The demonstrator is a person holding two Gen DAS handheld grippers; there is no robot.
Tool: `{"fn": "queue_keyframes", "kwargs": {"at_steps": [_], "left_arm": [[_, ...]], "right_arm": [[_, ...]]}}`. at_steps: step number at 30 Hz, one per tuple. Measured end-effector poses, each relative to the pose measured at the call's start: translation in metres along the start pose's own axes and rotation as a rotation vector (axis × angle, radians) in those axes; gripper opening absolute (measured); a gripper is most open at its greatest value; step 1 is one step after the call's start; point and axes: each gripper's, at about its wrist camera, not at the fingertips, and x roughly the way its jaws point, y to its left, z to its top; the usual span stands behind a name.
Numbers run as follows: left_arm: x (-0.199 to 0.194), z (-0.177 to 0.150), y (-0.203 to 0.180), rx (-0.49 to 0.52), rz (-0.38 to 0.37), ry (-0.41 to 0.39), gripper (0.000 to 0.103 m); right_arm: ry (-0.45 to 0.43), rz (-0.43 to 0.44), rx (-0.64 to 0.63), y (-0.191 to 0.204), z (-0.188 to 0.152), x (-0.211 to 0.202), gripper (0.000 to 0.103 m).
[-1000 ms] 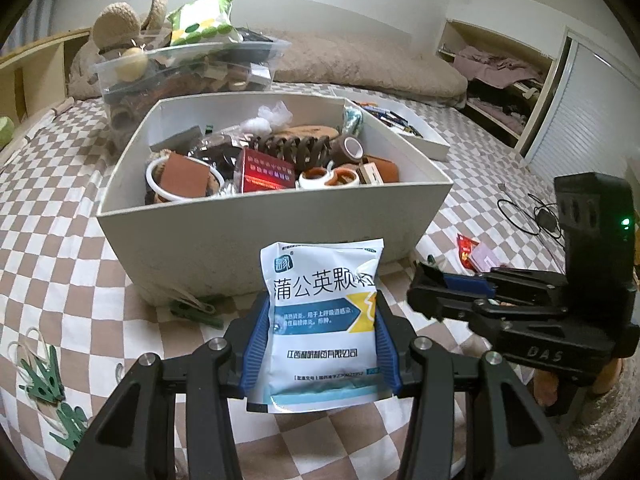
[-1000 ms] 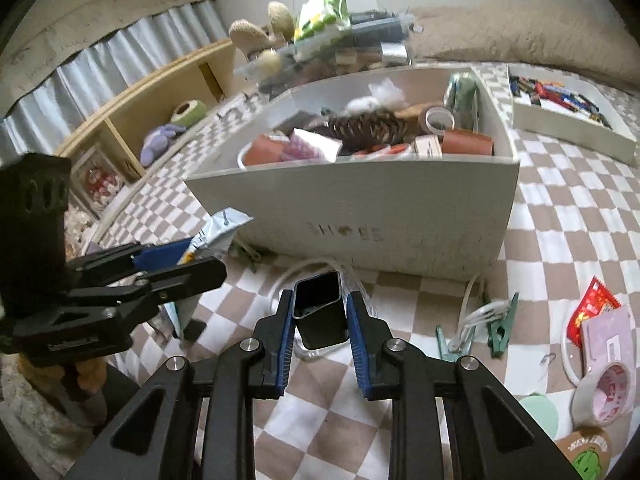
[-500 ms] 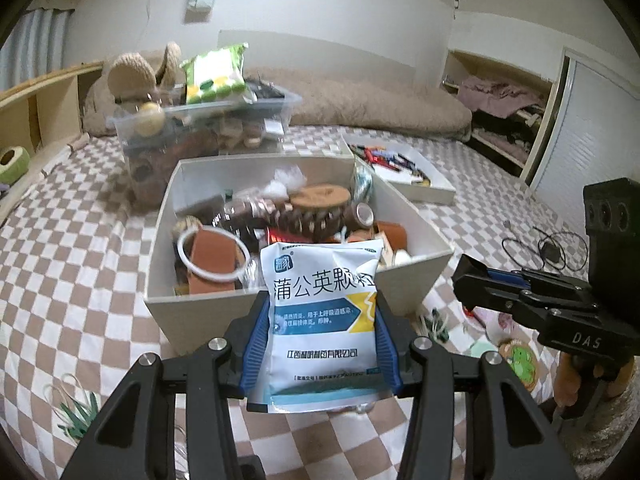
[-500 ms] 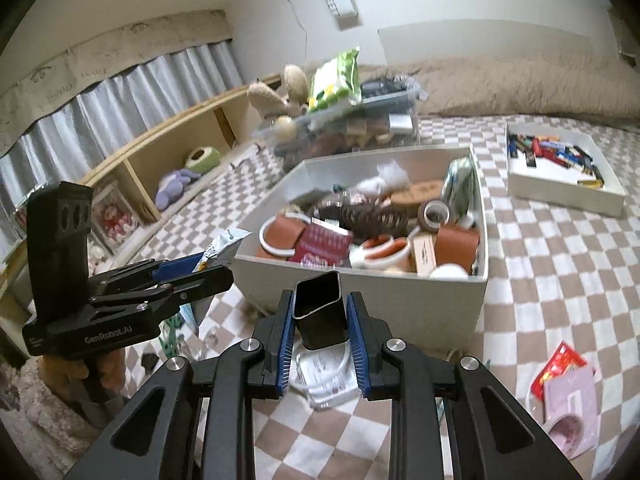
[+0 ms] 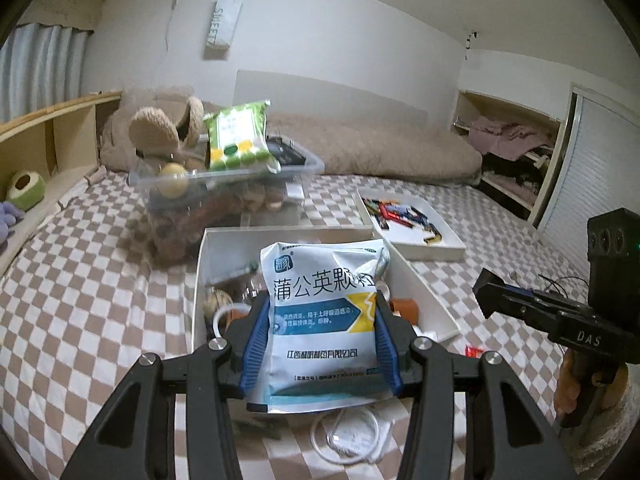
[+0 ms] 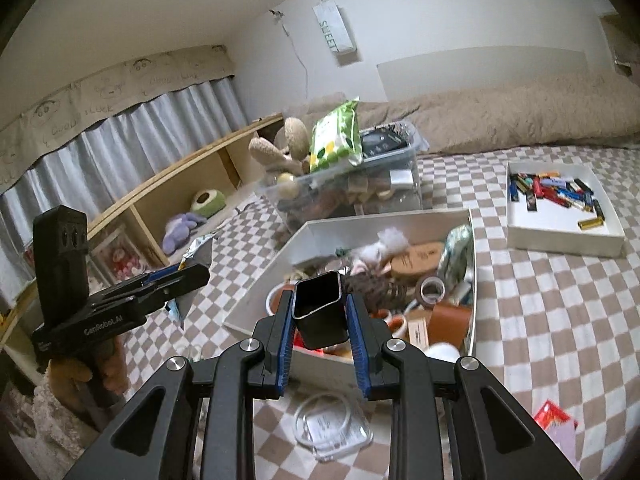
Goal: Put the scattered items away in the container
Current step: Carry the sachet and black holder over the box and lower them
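In the left wrist view, a white and blue sachet (image 5: 323,320) printed with large Chinese characters is clamped upright between the blue pads of the left gripper (image 5: 318,332) and is held over the near end of the white cardboard box (image 5: 424,288). The letters "DAS" are read on the side of the right gripper (image 5: 486,294), seen at the right edge above the checked bedcover (image 5: 92,280). A white hanging sign (image 5: 222,20) marked "SWEET" is fixed to the wall. Behind the box a clear plastic bin (image 5: 236,184) is heaped with plush items and topped by a green wet-wipe pack (image 5: 240,136); to the right a shallow white tray (image 5: 416,226) holds small coloured bars. A coiled white cable in a clear bag (image 5: 348,436) lies on the cover below the sachet. In the right wrist view, a small black open-topped rectangular cup (image 6: 320,310) is gripped firmly between the closed fingers of the right gripper (image 6: 320,320), just above the box's near wall (image 6: 260,300). Inside the box a brown tape roll (image 6: 430,290), a dark hair claw (image 6: 370,288) and a white tuft are seen among other clutter. "GenRobot.AI" is read on the left gripper (image 6: 196,274) at the left, with the sachet's edge (image 6: 198,252) showing in it. A red packet (image 6: 554,424) lies at the lower right.
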Motion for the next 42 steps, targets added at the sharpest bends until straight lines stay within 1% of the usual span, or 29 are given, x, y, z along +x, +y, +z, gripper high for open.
{"fn": "queue_keyframes", "kwargs": {"at_steps": [5,11,15,19,25,30,34,36,42], "left_arm": [[0.007,0.022,0.006,-0.016,0.004,-0.022,0.048],[0.02,0.041,0.014,-0.037,0.005,-0.035,0.048],[0.03,0.049,0.018,-0.042,0.008,-0.038,0.048],[0.046,0.052,0.024,-0.044,0.019,-0.023,0.048],[0.077,0.053,0.041,-0.072,0.036,0.019,0.048],[0.105,0.053,0.053,-0.077,0.052,0.065,0.048],[0.127,0.055,0.064,-0.111,0.053,0.072,0.048],[0.137,0.056,0.067,-0.121,0.06,0.096,0.048],[0.176,0.056,0.077,-0.121,0.13,0.192,0.048]], "right_arm": [[-0.021,0.008,0.0,0.0,0.023,0.008,0.026],[-0.028,0.017,0.003,0.0,0.042,0.021,0.026],[-0.026,0.018,0.014,-0.002,0.05,0.031,0.026],[-0.017,0.016,0.038,-0.008,0.058,0.044,0.026],[-0.015,0.016,0.071,-0.016,0.065,0.062,0.026],[0.004,0.026,0.108,-0.025,0.06,0.08,0.026],[0.026,0.018,0.118,-0.034,0.052,0.091,0.026],[0.038,0.01,0.132,-0.042,0.048,0.095,0.026],[0.039,0.011,0.171,-0.055,0.044,0.096,0.026]]}}
